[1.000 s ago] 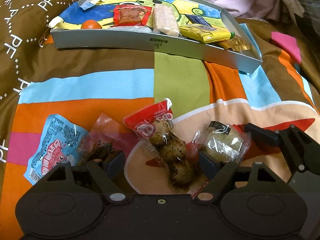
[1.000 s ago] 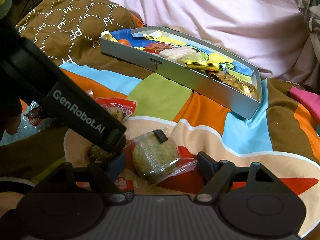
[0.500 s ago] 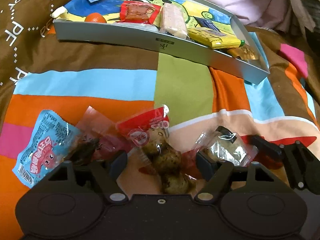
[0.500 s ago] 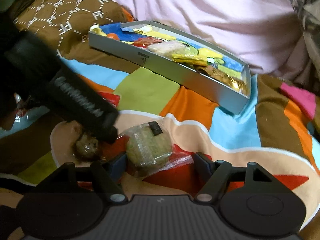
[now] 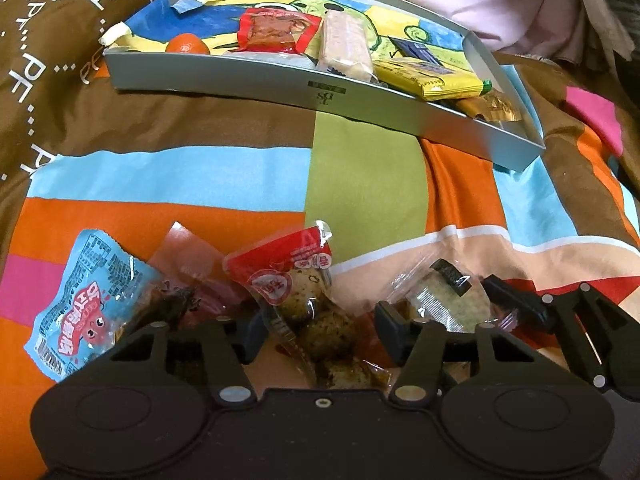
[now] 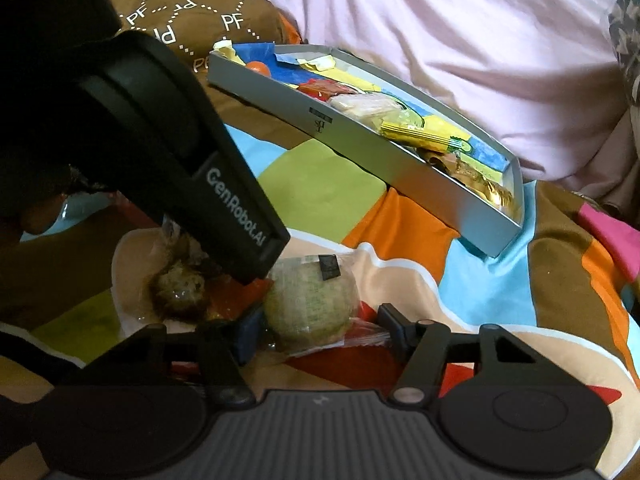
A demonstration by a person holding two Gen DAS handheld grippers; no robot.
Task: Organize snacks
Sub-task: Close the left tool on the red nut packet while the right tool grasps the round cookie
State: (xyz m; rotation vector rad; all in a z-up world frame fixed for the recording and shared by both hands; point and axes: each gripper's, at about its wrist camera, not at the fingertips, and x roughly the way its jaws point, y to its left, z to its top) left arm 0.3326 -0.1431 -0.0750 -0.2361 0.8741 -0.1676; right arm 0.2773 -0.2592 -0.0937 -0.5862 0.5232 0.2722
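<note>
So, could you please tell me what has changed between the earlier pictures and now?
Both claws are closing around packets on the bedspread: the left claw narrowed around the red-topped packet of braised eggs, the right claw around the clear-wrapped round green cake. Neither packet looks lifted yet. The grey tray, its snacks and the blue packet stayed put.

I worked in a home bedroom, on a bed. A quilt [image 5: 360, 184] in bright colour blocks covered it, with a brown monogrammed cushion [image 6: 188, 24] and pale pink bedding [image 6: 460, 48] behind. A shallow grey box [image 5: 312, 92] of wrapped snacks [image 5: 344, 48] lay on the quilt, loose packets [image 5: 84, 300] nearer me.
</note>
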